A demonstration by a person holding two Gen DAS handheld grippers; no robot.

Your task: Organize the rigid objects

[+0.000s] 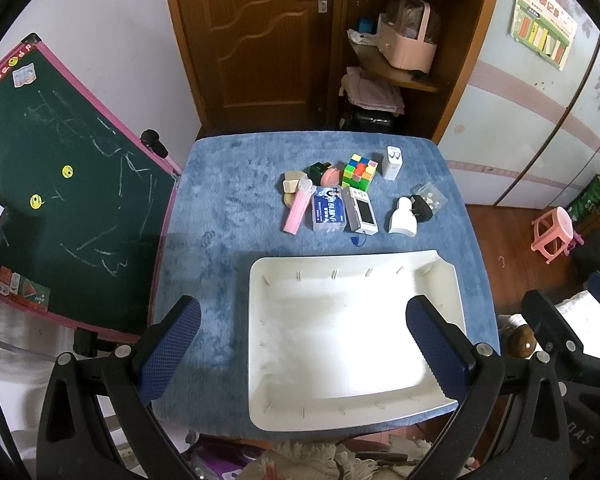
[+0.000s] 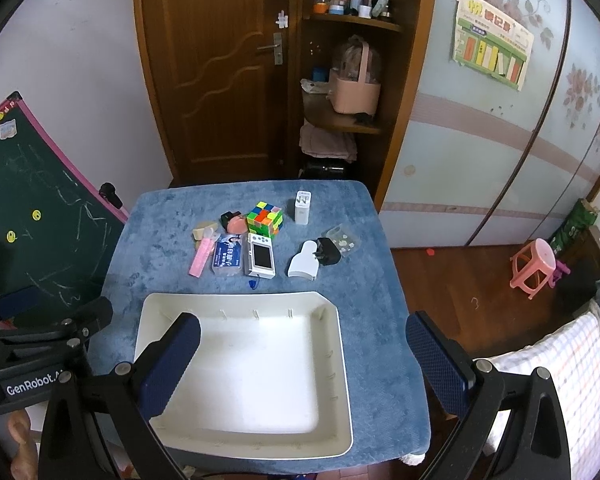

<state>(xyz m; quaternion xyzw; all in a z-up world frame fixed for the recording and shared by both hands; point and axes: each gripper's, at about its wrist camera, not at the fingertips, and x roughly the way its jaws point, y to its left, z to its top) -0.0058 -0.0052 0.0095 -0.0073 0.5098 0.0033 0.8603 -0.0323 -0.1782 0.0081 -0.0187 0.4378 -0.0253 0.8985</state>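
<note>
- Grippers first: the left gripper [image 1: 303, 344] hangs above the near end of the table with its blue-padded fingers spread wide and nothing between them; the right gripper [image 2: 303, 354] hangs the same way, jaws parted and bare, over the right part of the tray.
- White tray [image 1: 256, 280] sits at the near end of the blue plush cloth [image 1: 220, 208] that covers the table; nothing lies in it; short ribs run along its inner walls.
- Small things lie in a loose cluster beyond the tray's far rim, none of them inside it.
- Far row: a scrambled Rubik's cube [image 2: 265, 218], with a white charger [image 2: 302, 207] standing just to its right and a pink round piece [image 2: 235, 225] touching a small black item on its left.
- Near row, left to right: a pink flat stick [image 2: 201, 261]; a clear box with a blue label [image 2: 228, 258]; a white handheld device with a dark screen [image 2: 262, 261], a blue cord at its near end; a white bottle-shaped piece [image 2: 303, 266] lying flat; a black plug adapter [image 2: 328, 255] touching it; a clear little box [image 2: 342, 241] behind the adapter.
- Beige wedges [image 1: 292, 182] sit at the cluster's left end.
- Green chalkboard [image 1: 60, 200] leans left of the table; a pink stool [image 2: 534, 266] stands on the wooden floor to the right.
</note>
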